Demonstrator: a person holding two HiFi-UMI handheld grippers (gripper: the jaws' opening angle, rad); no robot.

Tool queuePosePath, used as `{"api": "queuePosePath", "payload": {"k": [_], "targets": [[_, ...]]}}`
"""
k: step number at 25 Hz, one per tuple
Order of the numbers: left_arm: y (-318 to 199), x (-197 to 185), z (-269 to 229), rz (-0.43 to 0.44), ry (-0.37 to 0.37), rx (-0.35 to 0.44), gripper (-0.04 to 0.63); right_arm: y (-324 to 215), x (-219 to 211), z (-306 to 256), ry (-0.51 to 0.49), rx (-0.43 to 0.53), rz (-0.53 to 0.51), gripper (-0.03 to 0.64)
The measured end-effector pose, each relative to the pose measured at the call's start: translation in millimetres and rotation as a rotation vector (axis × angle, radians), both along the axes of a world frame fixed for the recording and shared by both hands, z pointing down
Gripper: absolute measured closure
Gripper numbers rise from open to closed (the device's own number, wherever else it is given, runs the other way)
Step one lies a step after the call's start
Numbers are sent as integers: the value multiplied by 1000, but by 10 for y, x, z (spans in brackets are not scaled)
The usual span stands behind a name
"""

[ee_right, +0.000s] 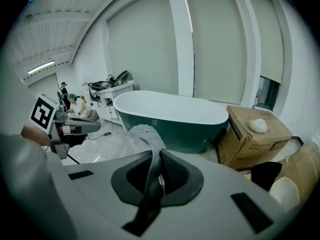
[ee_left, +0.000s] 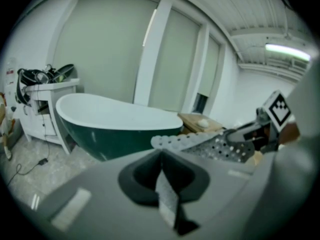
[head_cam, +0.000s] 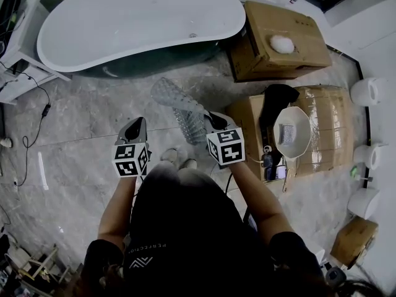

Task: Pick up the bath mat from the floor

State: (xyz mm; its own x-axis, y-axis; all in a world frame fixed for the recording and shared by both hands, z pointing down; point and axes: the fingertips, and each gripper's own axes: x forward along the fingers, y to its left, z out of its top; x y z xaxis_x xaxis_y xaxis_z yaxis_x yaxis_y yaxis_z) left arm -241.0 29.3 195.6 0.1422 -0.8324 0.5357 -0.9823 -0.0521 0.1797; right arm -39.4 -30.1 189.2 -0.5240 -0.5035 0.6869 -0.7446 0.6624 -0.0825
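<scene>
The bath mat (head_cam: 181,106), a translucent grey sheet dotted with holes, hangs off the floor in front of me. My right gripper (head_cam: 213,120) is shut on one end of it. In the right gripper view the mat (ee_right: 144,134) runs up out of the closed jaws of that gripper (ee_right: 159,156) and curls over. My left gripper (head_cam: 138,124) is to the left of the mat, apart from it. Its jaws (ee_left: 161,156) look shut with nothing held. From the left gripper view the mat (ee_left: 200,143) stretches sideways toward the right gripper (ee_left: 250,132).
A white and dark green bathtub (head_cam: 136,23) stands just beyond the mat. Cardboard boxes (head_cam: 278,39) and a wrapped one (head_cam: 325,129) carrying a white basin (head_cam: 292,132) sit to the right. A white cabinet (head_cam: 18,48) and a cable (head_cam: 28,135) are at the left.
</scene>
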Motion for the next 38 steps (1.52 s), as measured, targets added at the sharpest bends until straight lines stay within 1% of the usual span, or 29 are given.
{"api": "queuePosePath", "payload": {"k": [8, 16, 24, 38], "targets": [[39, 21, -147, -4, 10, 40, 586, 82, -6, -175, -30, 27, 5, 611], [72, 39, -265, -3, 18, 71, 586, 128, -22, -263, -37, 45, 13, 611], [138, -53, -267, -19, 32, 78, 586, 199, -78, -306, -34, 58, 12, 611], [163, -41, -254, -26, 45, 77, 586, 210, -104, -341, -36, 62, 11, 611]]}}
